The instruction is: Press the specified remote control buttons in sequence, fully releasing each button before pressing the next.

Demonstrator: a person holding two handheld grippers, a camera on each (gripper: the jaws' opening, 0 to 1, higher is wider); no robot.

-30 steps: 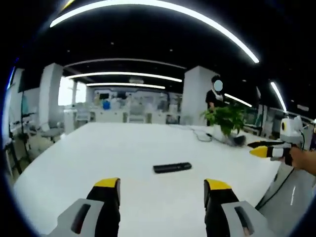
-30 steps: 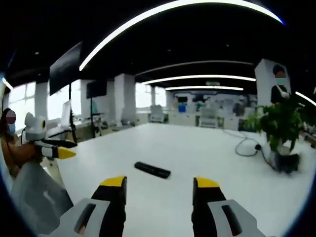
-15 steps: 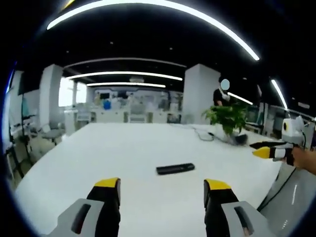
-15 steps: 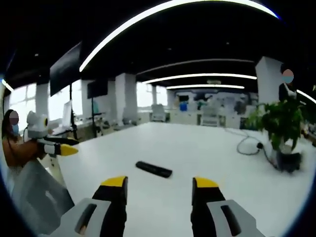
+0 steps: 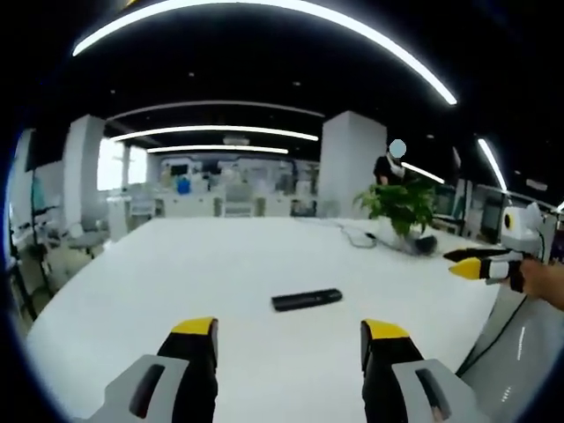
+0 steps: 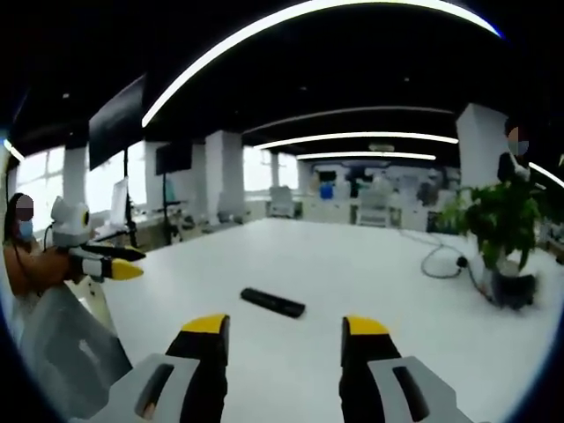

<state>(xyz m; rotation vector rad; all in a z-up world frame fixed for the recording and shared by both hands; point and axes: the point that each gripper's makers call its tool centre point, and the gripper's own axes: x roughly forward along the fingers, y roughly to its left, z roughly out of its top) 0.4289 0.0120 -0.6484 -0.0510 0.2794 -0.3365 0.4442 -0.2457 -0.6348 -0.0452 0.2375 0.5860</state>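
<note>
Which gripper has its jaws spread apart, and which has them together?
The left gripper has its jaws spread wide; the right gripper's yellow tips meet in a point beside the table.

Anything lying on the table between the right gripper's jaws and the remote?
Nothing: in the right gripper view, only bare white table separates the right gripper from the remote.

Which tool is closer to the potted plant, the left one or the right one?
The right tool is closer. In the left gripper view it hangs off the table edge on the potted plant side. The left tool hangs off the opposite edge, with the remote control between them.
</note>
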